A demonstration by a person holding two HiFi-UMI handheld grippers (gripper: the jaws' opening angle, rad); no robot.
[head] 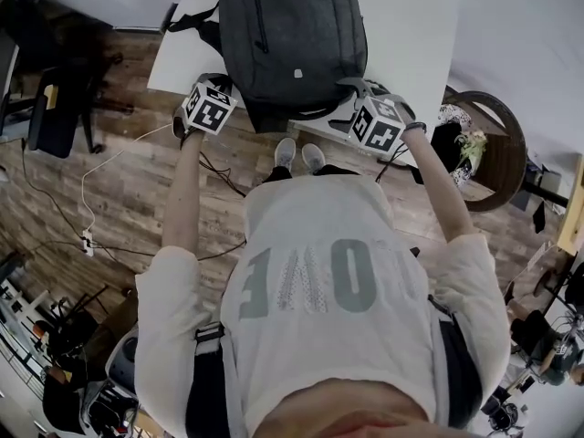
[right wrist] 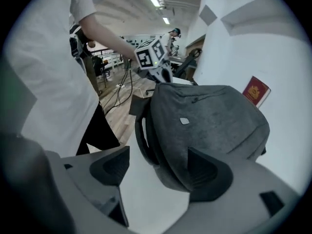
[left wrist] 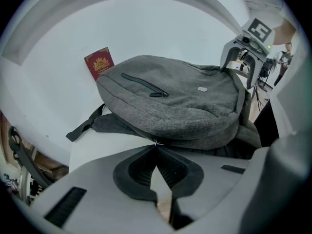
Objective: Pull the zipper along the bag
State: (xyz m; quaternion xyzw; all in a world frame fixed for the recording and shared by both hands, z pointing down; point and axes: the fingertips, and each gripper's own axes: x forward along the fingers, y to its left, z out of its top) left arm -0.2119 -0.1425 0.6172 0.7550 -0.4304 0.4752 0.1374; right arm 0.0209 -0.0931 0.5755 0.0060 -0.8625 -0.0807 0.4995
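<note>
A grey backpack (head: 292,35) lies flat on the white table (head: 411,26), its bottom end toward the person. My left gripper (head: 233,108) is at the bag's near left corner. In the left gripper view its jaws (left wrist: 156,145) are shut, their tips pinching a small metal zipper pull (left wrist: 156,142) on the side seam of the backpack (left wrist: 175,101). My right gripper (head: 354,99) is at the near right corner. In the right gripper view it (right wrist: 158,155) stands open, with the edge of the backpack (right wrist: 209,126) against its right pad (right wrist: 212,172).
A red booklet (left wrist: 99,64) leans against the wall behind the bag. Loose black straps (left wrist: 85,126) trail off the bag's left side. A round wooden table (head: 497,153) stands to the right, a dark chair (head: 55,108) and floor cables (head: 91,190) to the left.
</note>
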